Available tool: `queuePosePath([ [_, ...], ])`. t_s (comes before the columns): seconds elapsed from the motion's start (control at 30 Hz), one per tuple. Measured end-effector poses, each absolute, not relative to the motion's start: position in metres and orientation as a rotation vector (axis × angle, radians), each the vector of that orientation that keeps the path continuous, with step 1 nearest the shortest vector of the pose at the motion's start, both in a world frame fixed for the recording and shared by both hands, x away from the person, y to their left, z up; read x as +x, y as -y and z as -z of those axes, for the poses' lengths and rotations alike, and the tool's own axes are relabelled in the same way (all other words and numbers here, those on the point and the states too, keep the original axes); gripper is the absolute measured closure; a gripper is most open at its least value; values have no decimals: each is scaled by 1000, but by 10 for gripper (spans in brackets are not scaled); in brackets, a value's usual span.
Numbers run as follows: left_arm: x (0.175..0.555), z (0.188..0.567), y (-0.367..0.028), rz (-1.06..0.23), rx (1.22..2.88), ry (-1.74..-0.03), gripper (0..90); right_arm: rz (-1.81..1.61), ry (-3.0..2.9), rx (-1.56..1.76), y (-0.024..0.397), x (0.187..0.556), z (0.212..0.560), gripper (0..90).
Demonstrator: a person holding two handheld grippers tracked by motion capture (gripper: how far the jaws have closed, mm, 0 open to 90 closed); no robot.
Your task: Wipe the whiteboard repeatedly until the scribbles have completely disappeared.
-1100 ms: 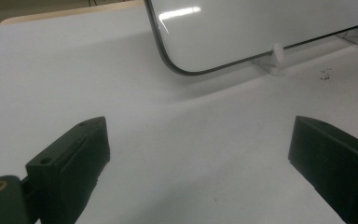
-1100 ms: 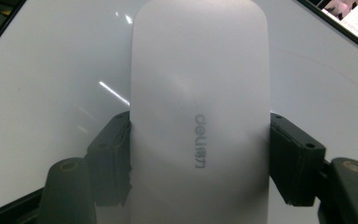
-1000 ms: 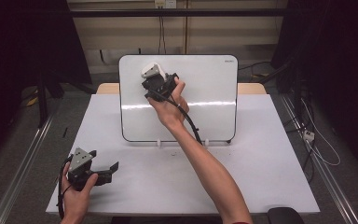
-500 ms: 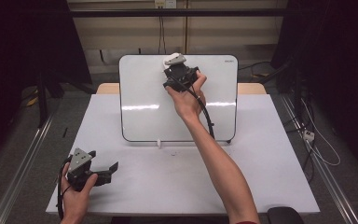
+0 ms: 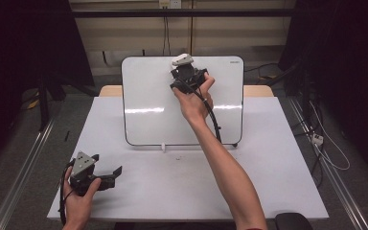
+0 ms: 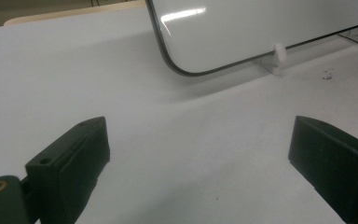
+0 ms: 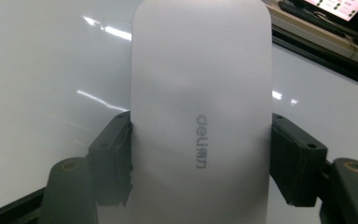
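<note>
The right gripper [image 5: 186,72] is clenched on a white eraser [image 7: 199,116], pinned between its jaws and pressed flat to the upper middle of the whiteboard [image 5: 148,96]. To wipe well, I'd keep it flat and sweep evenly across the whiteboard. The left gripper [image 5: 106,173] sits released, empty, on the table [image 5: 268,158] below the whiteboard's lower left corner.

Table [image 5: 278,191]: white top, on a wooden base.
Wall [image 5: 124,33]: beige, with cables hanging down.
Sides: black curtains [image 5: 24,52].
Floor [image 5: 28,134]: grey, with metal rails.
</note>
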State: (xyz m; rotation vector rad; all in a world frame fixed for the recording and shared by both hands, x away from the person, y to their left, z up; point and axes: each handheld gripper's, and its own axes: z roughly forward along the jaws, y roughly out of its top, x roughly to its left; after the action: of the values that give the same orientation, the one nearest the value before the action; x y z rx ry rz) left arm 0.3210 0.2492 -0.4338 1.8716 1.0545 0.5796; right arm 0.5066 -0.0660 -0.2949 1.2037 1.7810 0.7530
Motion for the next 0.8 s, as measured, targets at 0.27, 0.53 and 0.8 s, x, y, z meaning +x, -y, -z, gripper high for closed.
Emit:
queuePosePath([
  [0.27, 321, 434, -250, -579, 1869, -1056, 52, -753, -1827, 1140, 38, 505, 302, 316],
  [0.53, 321, 434, -249, -578, 1864, -1052, 52, -756, -1900, 1011, 1, 499, 313, 316],
  [0.8, 320, 434, -250, -580, 1862, -1053, 52, -747, -1922, 978, -5, 497, 315, 315],
])
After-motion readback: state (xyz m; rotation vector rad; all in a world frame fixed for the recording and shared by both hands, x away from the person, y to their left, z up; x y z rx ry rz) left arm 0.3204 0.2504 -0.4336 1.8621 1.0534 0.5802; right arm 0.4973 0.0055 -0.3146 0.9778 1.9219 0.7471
